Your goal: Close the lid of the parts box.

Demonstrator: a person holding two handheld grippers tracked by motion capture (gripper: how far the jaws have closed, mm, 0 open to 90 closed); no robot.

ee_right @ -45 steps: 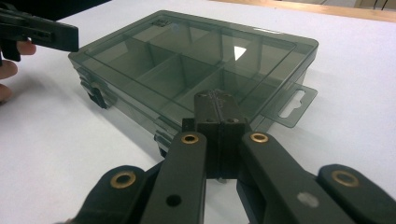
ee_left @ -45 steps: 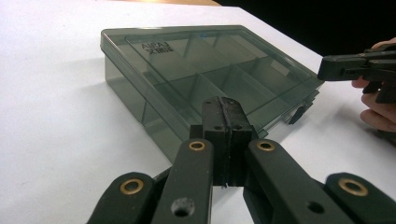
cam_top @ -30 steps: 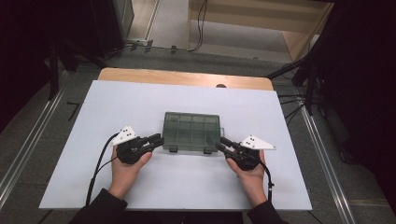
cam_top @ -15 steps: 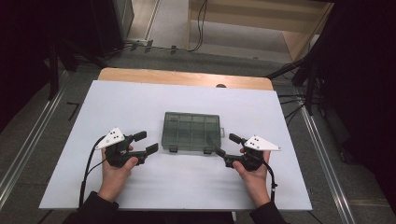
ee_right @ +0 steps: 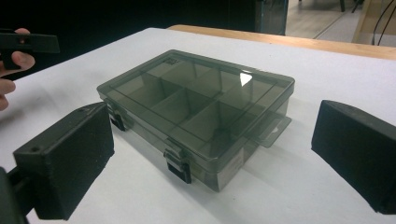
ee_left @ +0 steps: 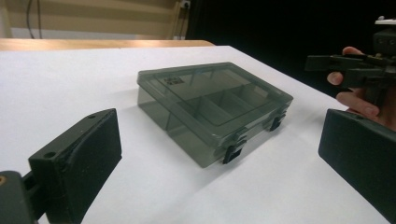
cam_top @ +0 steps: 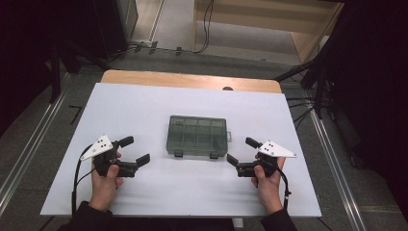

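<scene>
Left hand-held gripper (cam_top: 133,150), right hand-held gripper (cam_top: 239,150): jaws just opened, empty, flanking smoky translucent plastic compartment box (cam_top: 197,135). We should approach its two front latches squarely.

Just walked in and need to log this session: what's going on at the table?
A person sits at the white table with a two-jaw gripper in each hand. A smoky clear compartment box lies closed, latches toward the person. The left gripper and right gripper flank it, clear of it; their jaws have just been opening and now stand wide with nothing between them.
</scene>
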